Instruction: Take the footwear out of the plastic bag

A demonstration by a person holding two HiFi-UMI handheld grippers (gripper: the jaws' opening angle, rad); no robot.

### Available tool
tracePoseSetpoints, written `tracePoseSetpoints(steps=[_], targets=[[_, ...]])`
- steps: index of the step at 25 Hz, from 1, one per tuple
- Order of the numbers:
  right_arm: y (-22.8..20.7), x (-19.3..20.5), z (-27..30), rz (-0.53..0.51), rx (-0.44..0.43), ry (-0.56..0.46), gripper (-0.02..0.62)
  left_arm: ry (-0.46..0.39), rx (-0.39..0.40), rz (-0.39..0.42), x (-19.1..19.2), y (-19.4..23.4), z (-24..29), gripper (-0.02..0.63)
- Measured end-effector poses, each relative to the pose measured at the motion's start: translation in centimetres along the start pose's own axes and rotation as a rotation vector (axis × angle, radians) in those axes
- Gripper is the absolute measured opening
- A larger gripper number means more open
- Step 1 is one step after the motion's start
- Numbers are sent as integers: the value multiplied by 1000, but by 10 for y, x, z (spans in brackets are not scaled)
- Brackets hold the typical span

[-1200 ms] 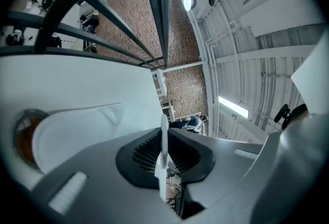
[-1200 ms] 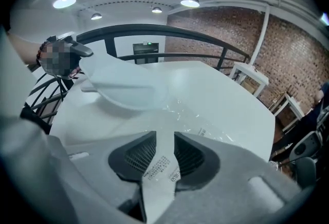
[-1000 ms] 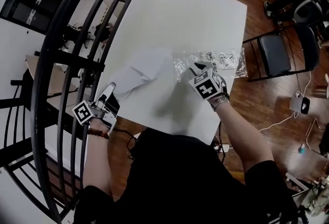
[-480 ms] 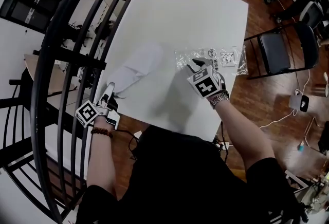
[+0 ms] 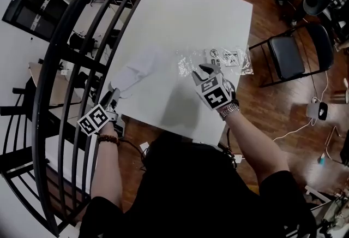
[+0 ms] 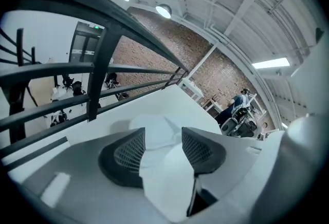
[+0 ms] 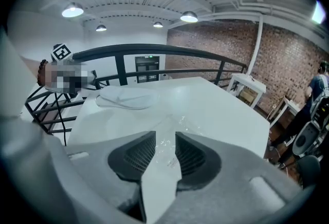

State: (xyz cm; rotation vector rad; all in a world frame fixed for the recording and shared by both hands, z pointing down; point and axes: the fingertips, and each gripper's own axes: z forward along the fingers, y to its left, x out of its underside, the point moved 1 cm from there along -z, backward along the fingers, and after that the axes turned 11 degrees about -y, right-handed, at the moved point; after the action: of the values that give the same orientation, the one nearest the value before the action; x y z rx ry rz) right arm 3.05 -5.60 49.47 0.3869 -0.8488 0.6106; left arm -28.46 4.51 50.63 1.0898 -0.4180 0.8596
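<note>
1. Your left tongs (image 5: 112, 96) sit at the near-left edge of the counter (image 5: 191, 13). The jaws are opening and stand wide apart, with the pads pressing on nothing, so it's released. Your forearm comes straight up along the counter's left side, marker cube up, tips aimed up and to the right.
2. The white slipper (image 5: 140, 69) is out of the bag and lies flat on the left part of the counter.
   - It lies dead ahead of the left tongs. In the left gripper view its near end shows in the gap between the pads, and neither pad clamps it.
   - Its long axis runs from near-left to far-right, roughly in line with those tongs.
   - Your left hand is much the nearer one.
3. The plastic bag (image 5: 229, 61) lies right of the slipper and apart from it. It's flat and crinkled with printed marks, and nothing bulky shows inside.
4. Your right tongs (image 5: 200, 71) are on the bag's near edge, toward its left end. The jaws stand close, and the right gripper view shows crinkled film between the pads, which reads as a pinch on the bag. Your forearm reaches in from the lower right, tips pointing up-left toward the slipper.
5. Judgement: the take-out looks done. If you re-grip the slipper, use the left tongs and go straight ahead along its axis. The right only has to let the bag go.
</note>
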Motion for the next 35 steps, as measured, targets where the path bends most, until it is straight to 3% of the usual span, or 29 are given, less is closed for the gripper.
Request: tracePoseSetpoints(steps=[4, 8, 14, 17, 26, 35], targets=[[-1, -5, -25, -10, 10, -66, 101, -29, 93, 140, 1, -58, 0, 199], [7, -6, -60, -27, 13, -121, 98, -4, 228, 275, 26, -138, -7, 144], [23, -11, -108, -64, 18, -222, -7, 22, 417, 490, 70, -247, -27, 36], [33, -14, -130, -79, 17, -267, -8, 25, 471, 567, 87, -282, -40, 15], [54, -21, -183, -75, 17, -381, -8, 29, 537, 767, 128, -338, -77, 14], [84, -45, -206, -66, 60, -472, -8, -7, 560, 845, 118, -338, -111, 14]])
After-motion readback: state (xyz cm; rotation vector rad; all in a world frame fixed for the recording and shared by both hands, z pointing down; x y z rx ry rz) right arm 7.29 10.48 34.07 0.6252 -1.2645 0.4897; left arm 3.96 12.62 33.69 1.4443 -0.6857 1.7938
